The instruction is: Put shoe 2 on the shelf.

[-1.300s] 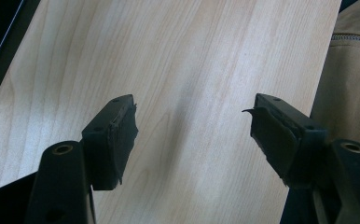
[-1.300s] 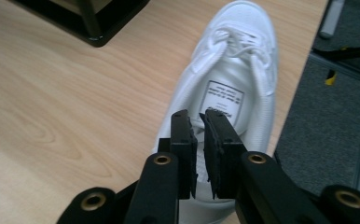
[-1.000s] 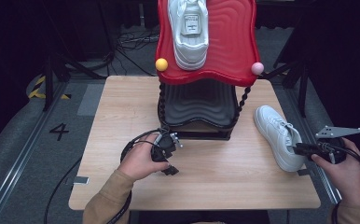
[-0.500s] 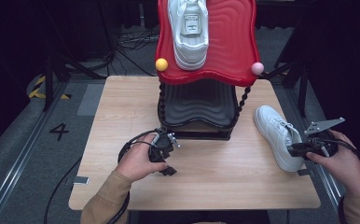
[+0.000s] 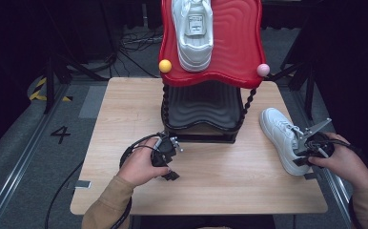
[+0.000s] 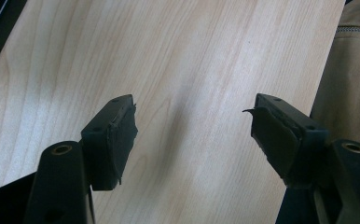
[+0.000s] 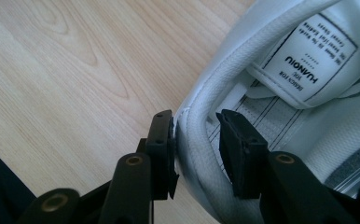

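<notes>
The left gripper (image 5: 168,168) rested low over the bare wooden counter (image 5: 220,167), jaws wide apart with nothing between them. The right gripper (image 7: 194,140) straddled the heel rim of a white sneaker (image 5: 283,138) lying at the counter's right edge; one jaw touched outside, the other stood inside, not quite touching. Behind stood a red shoe rack (image 5: 237,52) holding another white sneaker (image 5: 193,31).

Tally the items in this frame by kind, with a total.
White sneakers: 2, one on the red top shelf, one on the table
Tiered shoe rack: 1
Ball finials on the rack: 2, yellow and pink
Hand-held grippers: 2, left, right
Total: 7
</notes>
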A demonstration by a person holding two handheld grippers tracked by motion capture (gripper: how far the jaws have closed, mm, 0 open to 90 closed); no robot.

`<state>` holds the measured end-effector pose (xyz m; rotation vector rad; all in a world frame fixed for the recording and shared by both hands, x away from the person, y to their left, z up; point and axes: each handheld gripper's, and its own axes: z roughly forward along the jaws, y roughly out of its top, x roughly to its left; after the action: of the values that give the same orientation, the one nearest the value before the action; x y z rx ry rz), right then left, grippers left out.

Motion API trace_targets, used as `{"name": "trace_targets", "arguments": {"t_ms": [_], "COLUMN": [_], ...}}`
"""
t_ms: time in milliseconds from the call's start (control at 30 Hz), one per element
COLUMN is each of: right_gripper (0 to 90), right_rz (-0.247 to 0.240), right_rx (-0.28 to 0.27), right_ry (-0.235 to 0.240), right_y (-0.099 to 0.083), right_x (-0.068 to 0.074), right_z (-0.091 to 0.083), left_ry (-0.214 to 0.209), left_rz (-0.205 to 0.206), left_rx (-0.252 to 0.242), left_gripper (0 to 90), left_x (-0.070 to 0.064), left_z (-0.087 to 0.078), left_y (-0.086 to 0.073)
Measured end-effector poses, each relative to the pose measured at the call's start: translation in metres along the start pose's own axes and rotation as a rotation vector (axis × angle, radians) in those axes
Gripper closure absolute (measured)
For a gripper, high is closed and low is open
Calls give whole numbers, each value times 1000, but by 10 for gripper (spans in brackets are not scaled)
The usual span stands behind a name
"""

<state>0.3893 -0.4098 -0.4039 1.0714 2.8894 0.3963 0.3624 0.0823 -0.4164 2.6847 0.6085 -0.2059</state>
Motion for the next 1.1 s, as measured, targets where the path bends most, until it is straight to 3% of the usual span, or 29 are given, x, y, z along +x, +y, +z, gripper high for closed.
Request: {"name": "trace_targets", "arguments": {"t_ms": [400,567,700,967,1100], "right_gripper": [657,666,761,792,796], "right_rz": [-55,-66,-72,-38,9], "right_rx": [191,204,228,192,125], "right_ry": [41,66,87,87,109], "right_y": [10,11,14,22,29], "right_x": [-4,-6,-5,2,5], "right_z": [23,23,25,24,16], "left_ry": [11,16,22,30,32], "left_rz": [-33,-48,-60,-85,-90], "left_rx": [-6,-4,-10,-18,-25], "left_gripper": [314,314,314,314,315], "left_x": [-2,-3,-5,-5,-6], "left_z": [-5,-6,-8,-12,-14], "left_y": [-14,-19,-24,-33,-35]}}
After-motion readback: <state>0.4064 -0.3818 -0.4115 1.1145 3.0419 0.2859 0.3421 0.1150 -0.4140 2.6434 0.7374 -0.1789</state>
